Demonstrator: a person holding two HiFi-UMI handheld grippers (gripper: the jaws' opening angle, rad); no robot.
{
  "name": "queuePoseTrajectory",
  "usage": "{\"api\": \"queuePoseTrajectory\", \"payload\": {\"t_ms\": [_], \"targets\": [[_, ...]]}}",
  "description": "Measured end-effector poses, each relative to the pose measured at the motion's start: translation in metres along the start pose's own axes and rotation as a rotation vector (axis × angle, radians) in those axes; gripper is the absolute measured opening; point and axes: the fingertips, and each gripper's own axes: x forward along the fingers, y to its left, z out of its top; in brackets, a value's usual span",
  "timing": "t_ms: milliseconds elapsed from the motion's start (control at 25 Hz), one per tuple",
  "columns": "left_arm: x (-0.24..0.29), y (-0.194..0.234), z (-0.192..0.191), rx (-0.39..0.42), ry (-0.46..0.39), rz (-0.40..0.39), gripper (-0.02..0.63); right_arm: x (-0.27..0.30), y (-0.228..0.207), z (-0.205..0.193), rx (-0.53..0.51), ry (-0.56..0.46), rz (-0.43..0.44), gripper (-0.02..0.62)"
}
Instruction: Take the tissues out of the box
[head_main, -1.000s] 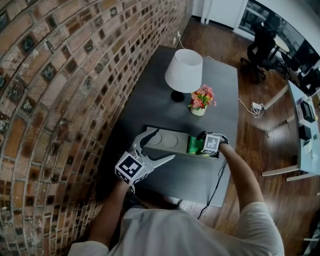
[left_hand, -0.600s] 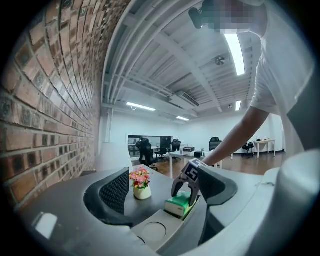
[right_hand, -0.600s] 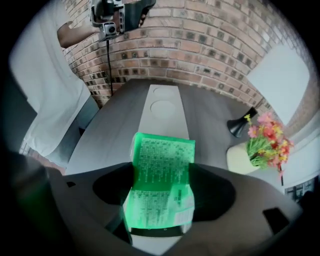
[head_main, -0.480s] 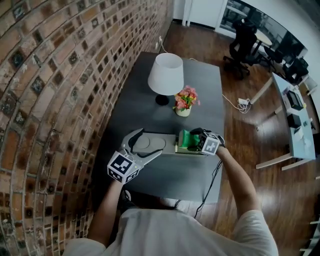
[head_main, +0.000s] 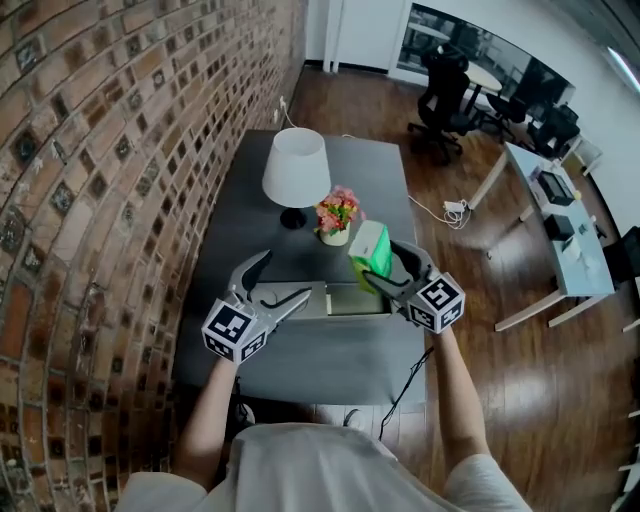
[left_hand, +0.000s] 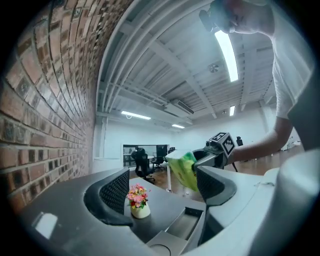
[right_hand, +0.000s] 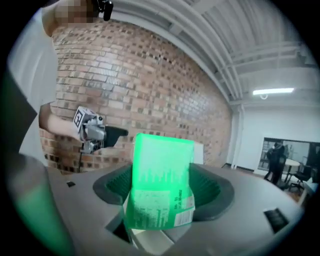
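Green tissue pack (head_main: 371, 250) pinched between right gripper (head_main: 383, 266) jaws, above grey box (head_main: 340, 311), left gripper (head_main: 285, 277) jaws closing, empty

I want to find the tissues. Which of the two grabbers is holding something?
The right gripper: its jaws clamp the green tissue pack. The left gripper is empty, and its jaws are closing with nothing between them.

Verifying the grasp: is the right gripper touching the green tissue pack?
Touching. The right gripper view shows the right gripper closed on the green tissue pack, with a pad pressed against each side.
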Motion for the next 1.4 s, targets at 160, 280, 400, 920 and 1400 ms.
{"api": "queuePoseTrajectory", "payload": {"t_ms": [160, 280, 400, 920, 1400], "targets": [[-0.002, 0.002, 0.029, 0.018, -0.074, 0.053, 0.397, -0.041, -0.002, 0.053, 0.033, -0.178, -0.173, 0.362], [-0.009, 0.002, 0.045, 0.015, -0.127, 0.103, 0.39, -0.065, 0.004, 0.078, 0.046, -0.284, -0.274, 0.36], [-0.017, -0.003, 0.05, 0.011, -0.157, 0.142, 0.388, -0.087, 0.014, 0.091, 0.077, -0.382, -0.356, 0.36], [-0.034, -0.025, 0.032, 0.037, -0.133, 0.177, 0.382, -0.111, 0.058, 0.063, 0.1, -0.396, -0.546, 0.359], [-0.036, -0.036, 0.024, 0.013, -0.124, 0.176, 0.376, -0.099, 0.076, 0.05, 0.097, -0.356, -0.503, 0.318]]}}
